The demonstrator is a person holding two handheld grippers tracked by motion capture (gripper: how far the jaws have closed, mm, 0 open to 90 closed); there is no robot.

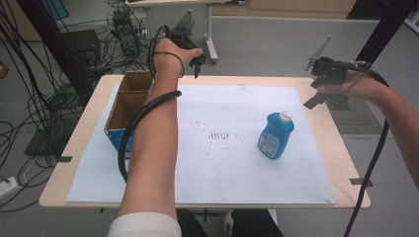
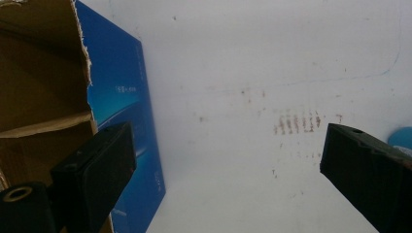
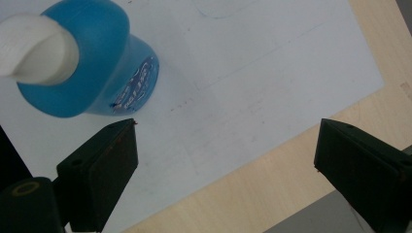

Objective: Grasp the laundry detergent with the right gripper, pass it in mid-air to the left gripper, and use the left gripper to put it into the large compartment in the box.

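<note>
A blue bottle with a white cap stands upright on the white sheet, right of centre. My right gripper hangs above the table's far right edge, beyond the bottle. In the right gripper view its jaws stand wide apart with nothing between them, and the bottle sits at the upper left, outside the gap. My left gripper is raised over the far edge beside an open cardboard box. Its jaws are open and empty, with the box at their left.
The box has a blue outer side and a cardboard divider inside. The wooden table shows bare around the sheet. Faint reddish marks lie mid-sheet. Cables and equipment crowd the floor beyond the far left.
</note>
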